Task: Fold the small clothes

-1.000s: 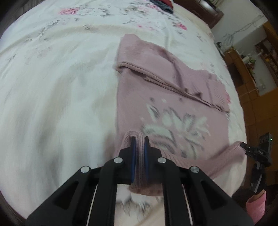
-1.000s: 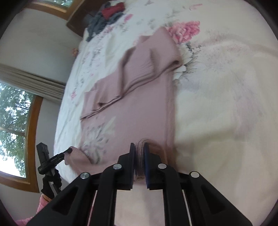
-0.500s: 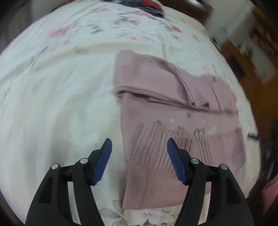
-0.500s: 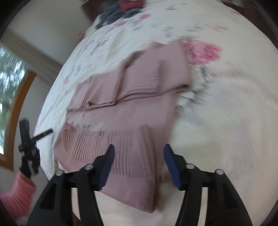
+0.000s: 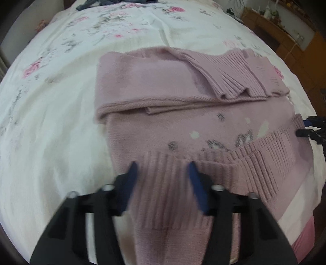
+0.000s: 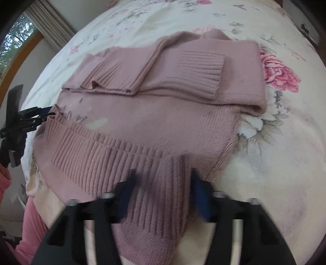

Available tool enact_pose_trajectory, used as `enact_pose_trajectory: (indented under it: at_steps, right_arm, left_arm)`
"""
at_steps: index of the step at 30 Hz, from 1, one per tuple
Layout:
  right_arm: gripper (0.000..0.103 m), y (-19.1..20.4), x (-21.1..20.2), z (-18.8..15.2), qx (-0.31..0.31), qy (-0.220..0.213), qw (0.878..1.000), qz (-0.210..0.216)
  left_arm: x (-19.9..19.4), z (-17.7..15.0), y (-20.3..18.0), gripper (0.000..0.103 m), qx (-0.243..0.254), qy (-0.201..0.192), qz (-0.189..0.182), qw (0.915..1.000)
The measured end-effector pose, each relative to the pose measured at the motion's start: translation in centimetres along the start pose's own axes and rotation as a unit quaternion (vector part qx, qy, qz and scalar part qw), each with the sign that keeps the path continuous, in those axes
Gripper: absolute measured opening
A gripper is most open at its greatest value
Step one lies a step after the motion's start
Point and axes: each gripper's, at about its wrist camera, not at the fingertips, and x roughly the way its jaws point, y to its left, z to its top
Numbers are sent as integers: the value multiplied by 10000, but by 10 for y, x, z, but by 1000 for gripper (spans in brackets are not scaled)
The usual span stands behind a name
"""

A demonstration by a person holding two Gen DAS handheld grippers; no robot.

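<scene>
Left gripper (image 5: pixel 163 169): blue-padded fingers (image 5: pixel 132 173) spread apart, nothing between them, poised over the near ribbed hem (image 5: pixel 234 163) of the pink sweater (image 5: pixel 163 126). Whether the pads touched the knit could not be told; both were motion-blurred.

Right gripper (image 6: pixel 163 177): fingers (image 6: pixel 198 187) likewise apart and gripping nothing, over the same hem (image 6: pixel 106 155) at its right end.

No brand, label or legible writing seen on the sweater or the grippers. Only a pale grey-and-white knitted motif (image 5: pixel 228 140), partly covered by the hem.

Sweater lay flat on the floral bedsheet (image 5: pixel 51 126). Its long axis ran left to right across both views. Hem was turned up from the near side over the body, its ribbed band running left-right and rising slightly toward the far side on one end. Sleeves (image 6: pixel 193 67) were folded across the far part, ribbed cuffs (image 6: pixel 200 65) lying on top, pointing inward.

Edges: left side of sweater sat well inside the bed, wide bare sheet to its left and beyond it. In the right wrist view, bare sheet with a large pink flower print (image 6: pixel 279 71) lay to the right. Near edge of the bed sat close below the hem. A dark clothes pile (image 5: pixel 114 2) lay at the far end, well apart. A pink sleeve (image 6: pixel 30 230) showed at near left.
</scene>
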Motion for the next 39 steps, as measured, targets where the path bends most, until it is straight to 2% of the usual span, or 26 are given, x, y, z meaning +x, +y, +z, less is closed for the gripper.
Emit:
enact_pose_trajectory:
  at_steps: [1,3,4,6,10,12,13,15,20,23,27,32,37,39]
  right_arm:
    - [30,0,-1,-1,8,-24,10000,9]
    - [24,-1,-5,-3,58,-82,9998,197]
    - [24,-1,-5,-3,89,-82,9996,250]
    - [26,-3,-3,-4,101,-26,9998,196]
    - [29,-8,2,-5,219,44,9994,275]
    - [25,-10,2,-4,317,47,9989,341]
    - [15,-9,1,-5,324,27,9987,396]
    - [11,-6,-5,-7,281,-58,9987,414]
    - [10,-3,-33,-13,431,-459,9947,811]
    - [10,-2,-59,-13,481,-778,9911,971]
    - [10,-1,-93,-4,542,-1246,9837,1176]
    - [10,-2,-124,26,549,-1747,9779,1006]
    - [10,-16,-124,68,791,-1962,9742,786]
    - [10,-22,-118,91,785,-2034,9745,531]
  left_arm:
    - [0,-1,-2,38,21,3,-86,10000]
    - [1,-2,-8,38,111,17,-35,9999]
    - [3,-3,-9,39,152,37,-5,9999]
    - [7,-3,-7,49,101,85,21,9999]
    - [13,-3,2,52,-169,128,-130,9997]
    - [12,-4,3,43,-264,112,-196,9994]
    - [11,-5,2,37,-280,86,-209,9994]
    - [6,-9,-2,14,-283,35,-310,9991]
    - [-10,-16,-10,10,-317,-129,-431,9985]
    - [-30,-13,-10,9,-442,-390,-513,9969]
    - [-70,5,-10,9,-498,-959,-593,9924]
    - [-99,47,-4,9,-611,-1481,-421,9862]
    - [-98,92,0,9,-644,-1765,-195,9820]
    - [-90,113,2,9,-614,-1856,-83,9807]
